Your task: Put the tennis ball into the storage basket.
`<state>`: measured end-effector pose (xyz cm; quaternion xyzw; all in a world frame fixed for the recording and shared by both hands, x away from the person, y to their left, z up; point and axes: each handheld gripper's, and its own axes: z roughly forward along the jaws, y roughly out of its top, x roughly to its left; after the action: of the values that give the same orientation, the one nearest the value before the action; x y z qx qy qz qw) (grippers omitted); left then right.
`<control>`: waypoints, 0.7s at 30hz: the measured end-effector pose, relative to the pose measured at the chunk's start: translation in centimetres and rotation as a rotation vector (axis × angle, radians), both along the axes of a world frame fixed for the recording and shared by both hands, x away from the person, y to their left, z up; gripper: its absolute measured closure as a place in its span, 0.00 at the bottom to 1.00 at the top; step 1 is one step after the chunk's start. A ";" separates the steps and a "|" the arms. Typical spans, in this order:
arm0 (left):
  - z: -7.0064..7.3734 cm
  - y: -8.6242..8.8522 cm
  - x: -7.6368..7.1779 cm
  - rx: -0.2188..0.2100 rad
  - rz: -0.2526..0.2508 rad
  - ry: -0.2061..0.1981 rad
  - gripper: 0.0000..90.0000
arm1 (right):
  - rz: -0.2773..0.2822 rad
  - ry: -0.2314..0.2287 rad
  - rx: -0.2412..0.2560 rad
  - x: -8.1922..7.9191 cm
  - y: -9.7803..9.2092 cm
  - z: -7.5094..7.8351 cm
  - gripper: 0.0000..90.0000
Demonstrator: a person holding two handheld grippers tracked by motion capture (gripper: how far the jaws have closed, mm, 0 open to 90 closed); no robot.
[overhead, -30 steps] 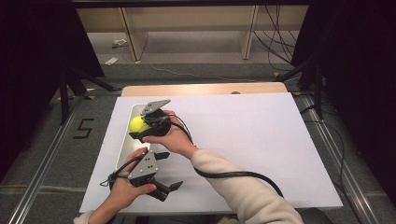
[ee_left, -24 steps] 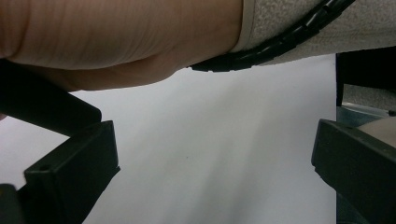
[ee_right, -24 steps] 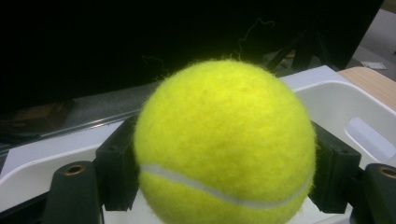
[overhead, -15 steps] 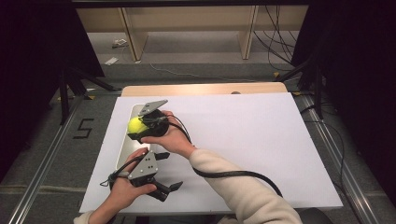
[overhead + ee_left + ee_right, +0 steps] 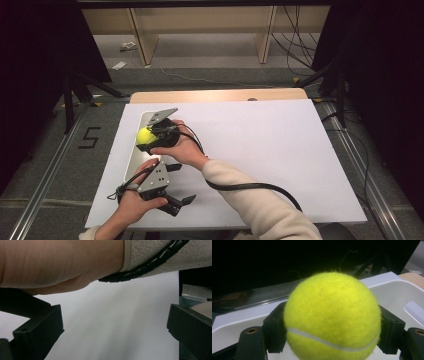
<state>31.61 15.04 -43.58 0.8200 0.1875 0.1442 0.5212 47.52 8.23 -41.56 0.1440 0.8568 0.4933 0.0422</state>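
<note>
I had the tennis ball clamped in my right tongs over the white tray near the table's left edge, release pending; left tongs idled apart.

You hold a tennis ball in your right gripper: it is bright yellow and fuzzy, with a pale curved seam low on its front. The black fingers press it from both sides, above the white tray at the worktop's left.
</note>
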 end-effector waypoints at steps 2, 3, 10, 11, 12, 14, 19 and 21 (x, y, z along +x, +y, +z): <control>0.0 0.0 0.0 0.000 0.000 0.000 0.00 | 0.000 -0.006 0.004 0.1 0.1 -0.1 0.29; 0.0 0.0 0.0 0.000 0.000 0.000 0.00 | 0.000 -0.006 0.003 0.1 0.1 -0.1 0.29; 0.0 0.0 0.0 0.000 0.000 0.000 0.00 | -0.001 -0.002 -0.002 0.2 0.2 -0.1 0.29; 0.0 0.0 0.0 0.001 0.000 0.000 0.00 | -0.001 -0.001 -0.005 0.2 0.2 -0.2 0.29; 0.0 0.0 0.0 0.000 0.001 0.000 0.00 | -0.001 0.002 -0.007 0.2 0.2 -0.2 0.29; 0.0 0.0 0.0 0.000 0.001 -0.001 0.00 | -0.001 0.002 -0.012 0.2 0.2 -0.3 0.29; 0.0 0.0 0.0 0.000 0.000 0.000 0.00 | -0.001 0.003 -0.018 0.2 0.3 -0.4 0.29; 0.0 0.0 0.0 0.001 0.000 0.000 0.00 | 0.001 0.001 -0.020 0.2 0.3 -0.5 0.29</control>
<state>31.60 15.04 -43.59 0.8203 0.1874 0.1442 0.5207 47.73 8.54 -42.01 0.1434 0.8617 0.4849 0.0429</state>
